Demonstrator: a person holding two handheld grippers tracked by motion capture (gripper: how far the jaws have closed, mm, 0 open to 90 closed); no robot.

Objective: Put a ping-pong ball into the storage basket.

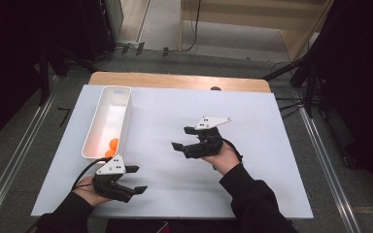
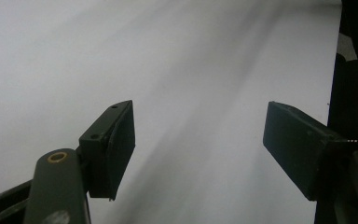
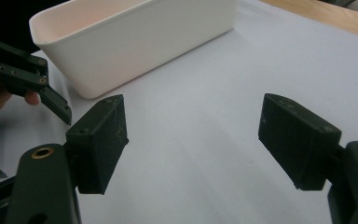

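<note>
A long white bin [image 1: 108, 119] stands at the left of the white sheet [image 1: 252, 126], with two orange balls [image 1: 111, 146] at its near end. My left gripper [image 1: 137, 179] is open just in front of the bin's near end, by the sheet's front edge, nothing between its jaws [image 2: 200, 144]. My right gripper [image 1: 183, 138] is open over the middle of the sheet and points left toward the bin. In the right gripper view its jaws [image 3: 193, 140] are wide apart and empty, the bin [image 3: 135, 42] lies ahead, and one of the left gripper's fingers [image 3: 51, 98] shows at the left.
The sheet lies on a wooden table whose far edge [image 1: 175, 80] shows bare. Dark stands and cables [image 1: 311, 82] sit on the floor to the right and at the back. Bare sheet stretches to the right of both grippers.
</note>
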